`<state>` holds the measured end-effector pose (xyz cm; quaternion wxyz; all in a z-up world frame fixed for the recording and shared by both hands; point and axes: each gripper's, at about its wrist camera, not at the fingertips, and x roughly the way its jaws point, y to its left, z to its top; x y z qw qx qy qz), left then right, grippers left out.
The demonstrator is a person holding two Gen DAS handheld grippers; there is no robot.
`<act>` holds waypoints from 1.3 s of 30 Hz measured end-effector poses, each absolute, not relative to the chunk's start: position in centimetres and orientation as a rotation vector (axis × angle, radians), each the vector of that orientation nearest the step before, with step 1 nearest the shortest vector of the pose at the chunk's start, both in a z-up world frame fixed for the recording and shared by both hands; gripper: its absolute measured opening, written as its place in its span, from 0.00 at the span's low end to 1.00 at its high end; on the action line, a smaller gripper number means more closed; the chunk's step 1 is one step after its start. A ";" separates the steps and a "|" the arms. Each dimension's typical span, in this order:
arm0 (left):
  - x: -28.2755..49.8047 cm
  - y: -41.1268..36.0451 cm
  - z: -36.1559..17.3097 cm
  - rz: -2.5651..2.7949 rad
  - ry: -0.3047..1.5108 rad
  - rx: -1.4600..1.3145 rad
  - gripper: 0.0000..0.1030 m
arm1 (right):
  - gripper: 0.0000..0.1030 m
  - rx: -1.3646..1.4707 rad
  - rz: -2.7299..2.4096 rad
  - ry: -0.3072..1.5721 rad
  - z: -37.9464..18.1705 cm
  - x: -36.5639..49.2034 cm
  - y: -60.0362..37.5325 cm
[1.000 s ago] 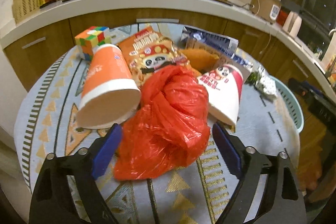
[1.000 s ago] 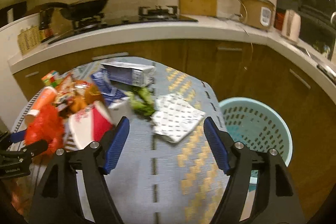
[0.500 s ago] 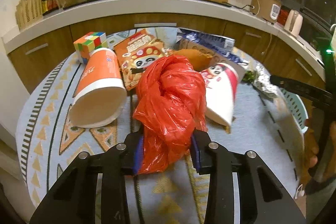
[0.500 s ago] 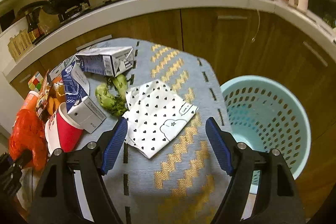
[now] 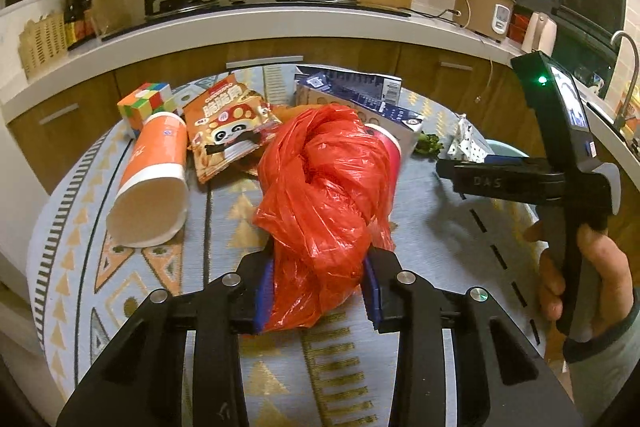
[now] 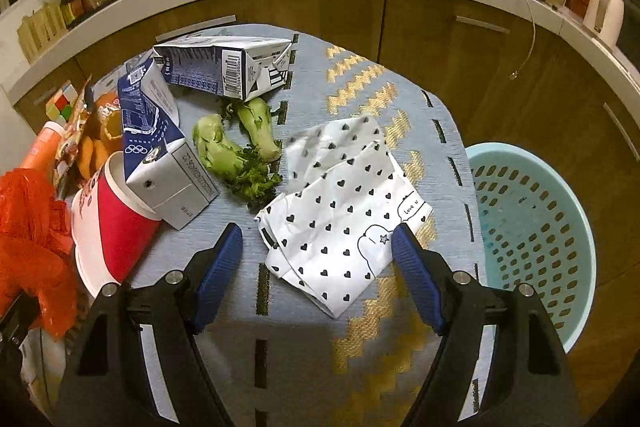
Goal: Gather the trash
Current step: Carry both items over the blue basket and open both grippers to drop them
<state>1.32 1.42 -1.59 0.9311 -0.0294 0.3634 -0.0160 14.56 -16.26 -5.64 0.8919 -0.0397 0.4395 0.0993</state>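
In the left wrist view we see, at far left, an orange cup (image 5: 154, 179) lying on its side on the patterned cloth (image 5: 448, 239), its open mouth toward the lower left and its base toward the upper right. A colour cube (image 5: 144, 103) sits just behind it, and a panda snack bag (image 5: 228, 131) lies flat to its right. At centre, our left gripper (image 5: 316, 291) pinches the lower end of the red bag (image 5: 324, 195) between its blue pads; the bag is crumpled, knotted, glossy plastic, its long axis running up from the jaws toward the frame's middle. It hides most of a red cup (image 5: 394, 155) behind it. Dark blue cartons (image 5: 360, 95) lie further back, and at right a hand (image 5: 580, 279) holds the other gripper's handle.

In the right wrist view the red bag (image 6: 28, 227) fills the left edge. Next to it the red cup (image 6: 108, 227) lies on its side, mouth toward the upper right, with a carton (image 6: 160, 155) resting against its rim. A second carton (image 6: 224, 67) lies across the upper middle. Two green vegetable stalks (image 6: 236, 151) lie between the cartons and the heart-print paper (image 6: 340, 211). That white, creased paper lies flat at centre, its long axis slanting from upper left to lower right. Our right gripper (image 6: 316, 263) is spread wide above the paper's near end, pinching nothing. At far right a pale blue basket (image 6: 532, 227) stands beside the table, below its edge.
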 end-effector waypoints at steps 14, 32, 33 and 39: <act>1.9 -2.8 1.1 -0.088 0.685 -0.008 0.33 | 0.07 0.037 0.226 0.788 -2.3 12.3 -21.3; 10.7 -17.6 3.0 -0.382 0.675 0.033 0.33 | 0.07 0.185 0.006 0.743 -1.1 10.6 -36.1; 11.2 -18.3 2.6 -0.390 0.686 0.038 0.33 | 0.07 0.198 -0.004 0.758 -1.6 10.7 -37.0; 13.8 -21.6 -0.4 -0.439 0.778 0.030 0.33 | 0.07 0.254 -0.037 0.849 -4.8 11.4 -39.6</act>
